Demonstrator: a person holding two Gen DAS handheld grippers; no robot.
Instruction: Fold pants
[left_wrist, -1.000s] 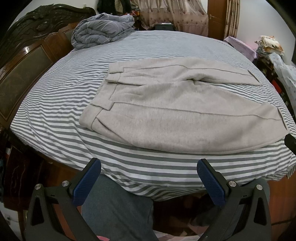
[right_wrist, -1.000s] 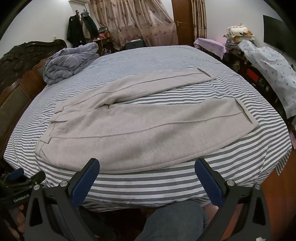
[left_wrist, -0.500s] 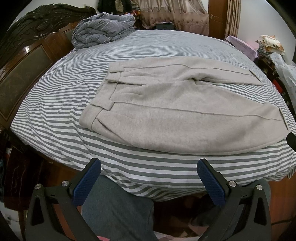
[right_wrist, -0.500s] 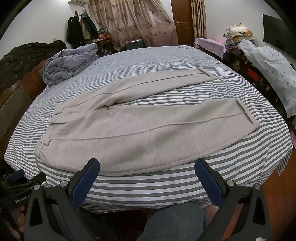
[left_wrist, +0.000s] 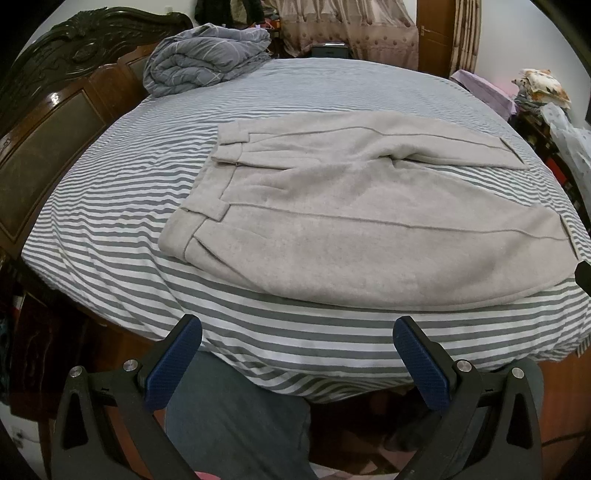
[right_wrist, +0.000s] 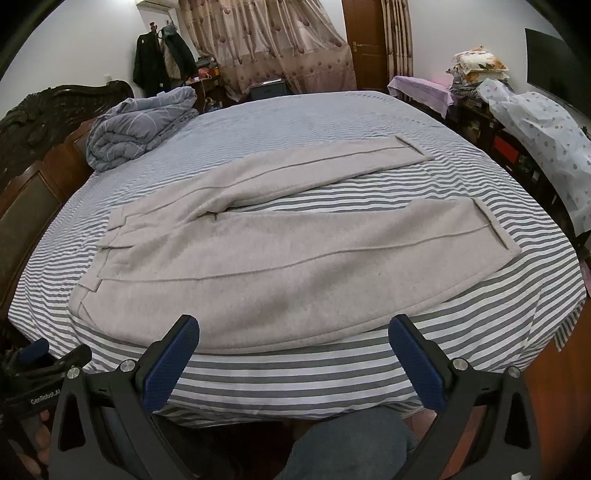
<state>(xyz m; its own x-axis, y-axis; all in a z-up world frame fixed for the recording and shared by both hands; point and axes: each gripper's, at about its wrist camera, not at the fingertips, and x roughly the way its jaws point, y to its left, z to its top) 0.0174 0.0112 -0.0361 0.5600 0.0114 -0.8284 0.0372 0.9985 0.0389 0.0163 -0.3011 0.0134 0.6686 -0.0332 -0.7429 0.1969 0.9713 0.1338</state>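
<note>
Grey fabric: one pair of pants (right_wrist: 258, 266) lies flat on the striped bed sheet (right_wrist: 295, 373), unfolded, and nothing grips it.
Where the pants sit: close to the near edge of the bed, waistband (left_wrist: 199, 218) to the left, cuffs out to the right, so both ends look within reach of the person standing at that edge.
Legs, counted: two, splayed apart in a V; the near leg (right_wrist: 332, 273) runs along the bed edge, the far leg (right_wrist: 314, 166) angles away, striped sheet showing between them.
Why that layout: spread flat, I'd say, so one leg can be laid over the other for the first fold, which is not yet done.
Left gripper (left_wrist: 295, 354): released, jaws wide apart, hovering off the near edge in front of the waistband end, touching no cloth.
Right gripper (right_wrist: 293, 352): also released and wide, hovering by the near leg's long edge, clear of the fabric.
Grippers, counted: two, four blue pads (right_wrist: 170, 365) in all.
Quilt (left_wrist: 207, 55): one, bundled in the far left corner, well apart from the pants.
Headboard (left_wrist: 55, 122): one, dark carved wood on the left.
Person: a trouser leg (left_wrist: 236, 424) shows below the bed edge.
</note>
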